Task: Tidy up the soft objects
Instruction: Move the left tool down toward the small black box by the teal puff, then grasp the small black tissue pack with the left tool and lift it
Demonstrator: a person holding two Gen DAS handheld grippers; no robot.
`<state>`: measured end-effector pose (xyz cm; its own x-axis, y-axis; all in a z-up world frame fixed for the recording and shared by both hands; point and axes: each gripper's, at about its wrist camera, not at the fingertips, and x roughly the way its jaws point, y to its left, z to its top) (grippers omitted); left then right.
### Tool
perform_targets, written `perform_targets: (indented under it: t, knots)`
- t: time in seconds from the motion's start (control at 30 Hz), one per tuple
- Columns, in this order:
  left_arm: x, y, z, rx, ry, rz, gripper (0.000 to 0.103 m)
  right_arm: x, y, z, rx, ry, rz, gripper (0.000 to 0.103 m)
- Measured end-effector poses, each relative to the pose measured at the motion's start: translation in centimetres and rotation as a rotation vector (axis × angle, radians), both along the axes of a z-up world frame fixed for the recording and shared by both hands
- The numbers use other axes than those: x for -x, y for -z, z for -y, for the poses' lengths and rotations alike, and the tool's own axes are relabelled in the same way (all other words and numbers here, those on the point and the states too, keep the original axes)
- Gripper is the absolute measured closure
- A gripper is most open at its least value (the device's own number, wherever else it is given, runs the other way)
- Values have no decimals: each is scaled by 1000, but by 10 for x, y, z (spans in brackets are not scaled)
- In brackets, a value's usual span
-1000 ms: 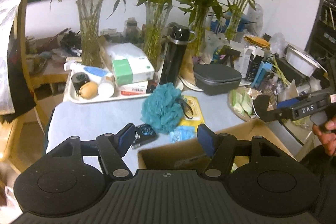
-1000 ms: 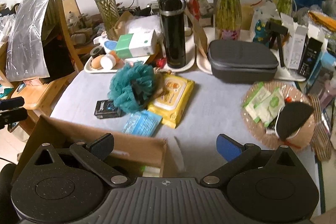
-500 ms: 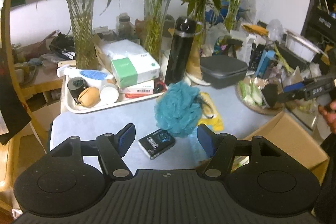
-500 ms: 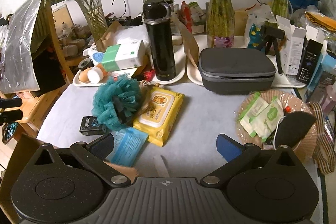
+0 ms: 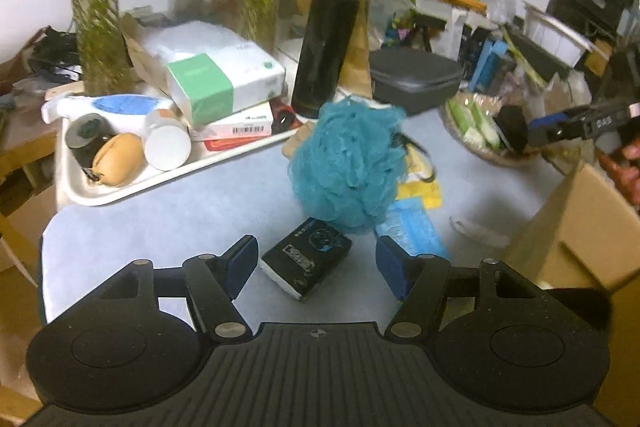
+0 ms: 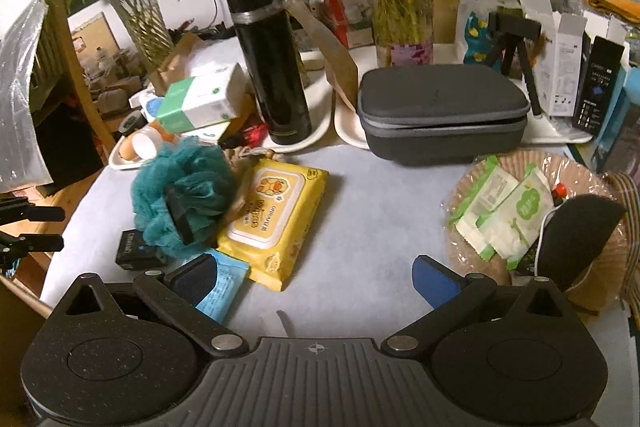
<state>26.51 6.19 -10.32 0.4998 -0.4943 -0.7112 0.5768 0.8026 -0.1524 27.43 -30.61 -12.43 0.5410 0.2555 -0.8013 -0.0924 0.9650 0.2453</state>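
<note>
— Sponge first: where did the teal bath sponge [image 5: 348, 163] sit; and was anything holding it?

— Nothing held it; it rested on the pale surface [image 5: 160, 219], touching the yellow pack of wipes [image 6: 272, 215] on one side, with a small black packet [image 5: 306, 261] just in front of it and a blue sachet [image 5: 412, 231] beside that; the black flask [image 5: 328, 39] stood behind on a tray.

— And the left hand-held gripper [image 5: 316, 263]?

— Its jaws stood spread and empty; in its own view the black packet lay between the blue pads, not touched, and the sponge was just beyond them. The right hand-held gripper [image 6: 316, 275] was spread too, empty, over bare surface near the wipes and the sachet.

— So which step would you have called it?

— The approach to a first pick, I judged; nothing looked sorted yet, and the cardboard box [image 5: 580, 227] at the surface's edge seemed the likely place for soft things, though I couldn't see inside it.

— What did the next move call for?

— Carrying the left jaws past the black packet and around the sponge's bulk; then closing gently, since it would squash; catching its dark cord loop [image 5: 416, 151] or dragging the wipes along was the risk.
</note>
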Motion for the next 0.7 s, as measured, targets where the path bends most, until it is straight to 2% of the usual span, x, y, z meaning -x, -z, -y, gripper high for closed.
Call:
perform_targets:
  t: [0.2, 0.4, 0.53, 0.7]
  knots:
    - [-29, 28, 6, -16, 43, -48, 39, -13, 13, 5, 1, 29, -25, 0]
    - [-39, 52, 26, -60, 137, -60, 38, -21, 22, 7, -7, 44, -51, 0]
    - [-40, 63, 41, -155, 177, -5, 39, -23, 27, 2, 9, 22, -60, 0]
    - [-43, 67, 49, -214, 242, 29, 39, -26, 30, 1, 9, 15, -68, 0]
